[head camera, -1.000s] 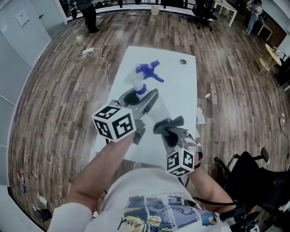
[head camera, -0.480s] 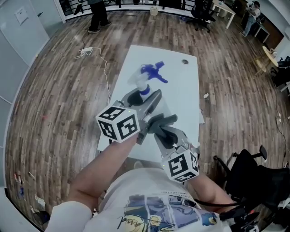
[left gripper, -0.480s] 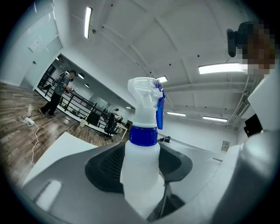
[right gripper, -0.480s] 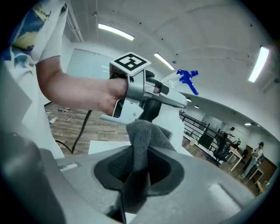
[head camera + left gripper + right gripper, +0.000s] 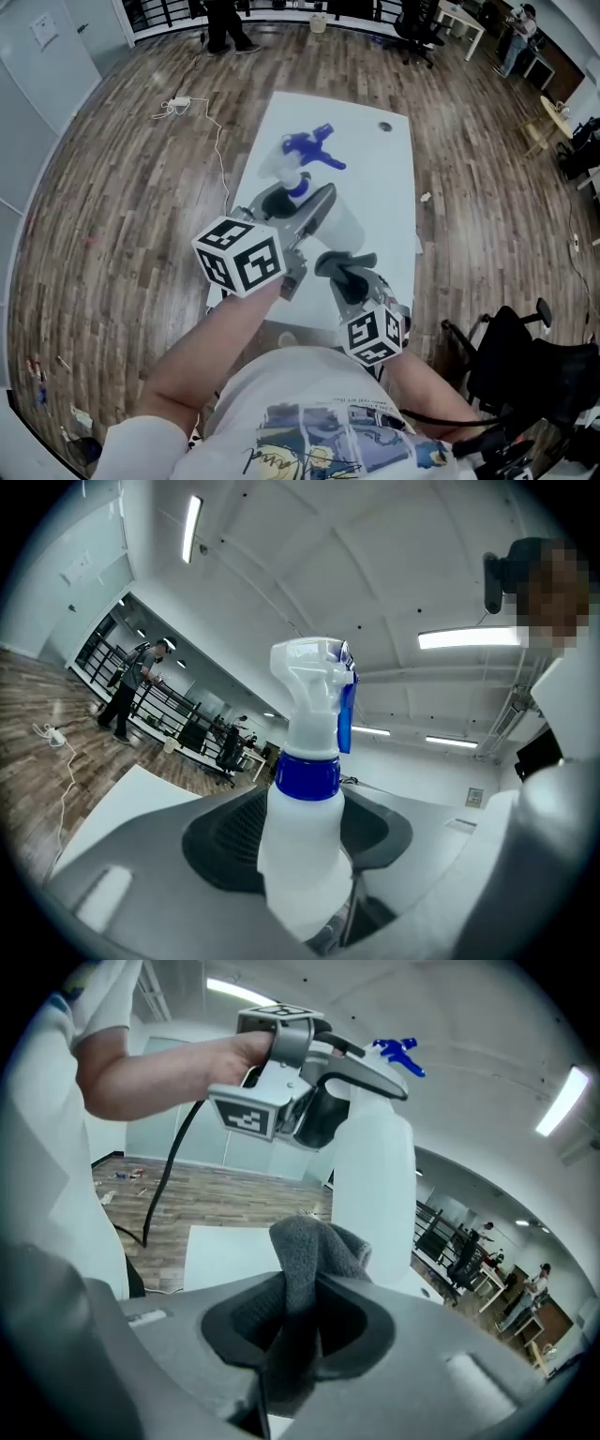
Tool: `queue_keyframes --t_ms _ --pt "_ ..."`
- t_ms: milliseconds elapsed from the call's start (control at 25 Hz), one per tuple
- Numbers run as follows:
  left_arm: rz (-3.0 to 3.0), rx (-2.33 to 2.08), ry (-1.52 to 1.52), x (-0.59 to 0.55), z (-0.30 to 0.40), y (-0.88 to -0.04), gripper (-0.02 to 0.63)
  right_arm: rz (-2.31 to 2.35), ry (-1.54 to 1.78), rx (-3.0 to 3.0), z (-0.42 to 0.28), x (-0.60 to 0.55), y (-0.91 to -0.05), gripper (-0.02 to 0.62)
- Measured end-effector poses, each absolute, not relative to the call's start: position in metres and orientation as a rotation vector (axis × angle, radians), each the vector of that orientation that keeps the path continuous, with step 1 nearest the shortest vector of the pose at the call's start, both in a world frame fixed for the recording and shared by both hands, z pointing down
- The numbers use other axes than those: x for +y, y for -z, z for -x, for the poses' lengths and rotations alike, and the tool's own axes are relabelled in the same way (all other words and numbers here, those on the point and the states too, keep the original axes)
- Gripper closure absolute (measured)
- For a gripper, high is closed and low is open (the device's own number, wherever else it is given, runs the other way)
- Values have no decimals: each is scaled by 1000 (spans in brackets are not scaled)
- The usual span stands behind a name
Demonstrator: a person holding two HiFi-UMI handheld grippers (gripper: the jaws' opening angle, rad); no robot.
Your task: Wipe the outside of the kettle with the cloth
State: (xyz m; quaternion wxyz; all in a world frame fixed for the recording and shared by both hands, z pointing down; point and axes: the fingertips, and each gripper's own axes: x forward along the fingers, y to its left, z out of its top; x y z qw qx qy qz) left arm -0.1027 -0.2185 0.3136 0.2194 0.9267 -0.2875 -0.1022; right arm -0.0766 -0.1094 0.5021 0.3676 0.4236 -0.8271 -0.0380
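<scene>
No kettle is in view. A white translucent spray bottle (image 5: 305,761) with a blue collar and a blue trigger (image 5: 311,148) stands upright between the jaws of my left gripper (image 5: 296,202), which is shut on its body above the white table (image 5: 380,173). My right gripper (image 5: 347,270) is shut on a bunched grey cloth (image 5: 305,1246), low and to the right of the bottle. In the right gripper view the cloth sits just in front of the bottle's body (image 5: 375,1190), close to its lower side; I cannot tell whether it touches.
The table has a small round hole (image 5: 384,127) near its far edge. Wood floor surrounds it, with a white cable (image 5: 178,103) at the left, a black chair (image 5: 511,361) at the right and a person (image 5: 225,19) standing far off.
The right gripper with the cloth swung in toward the bottle, then drew back a little to the right and down. The left gripper and bottle shifted slightly.
</scene>
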Motion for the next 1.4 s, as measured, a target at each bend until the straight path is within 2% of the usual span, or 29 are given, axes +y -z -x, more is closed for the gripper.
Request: queue_keyframes --t_ms 320,520,960,1400 --pt "-2621 -777 290 -212 103 -305 390 -1199 -75 -2104 16 -102 -514 520" --pt "-2696 -693 193 -194 91 -313 390 -1299 -86 -2209 -16 -113 -463 520" --pt "-2768 -427 35 -138 28 -329 390 -1027 -49 -2735 -2 -117 -348 520" --pt "-2734 -463 77 -147 1 -310 390 -815 -319 -2774 -40 -134 -398 520"
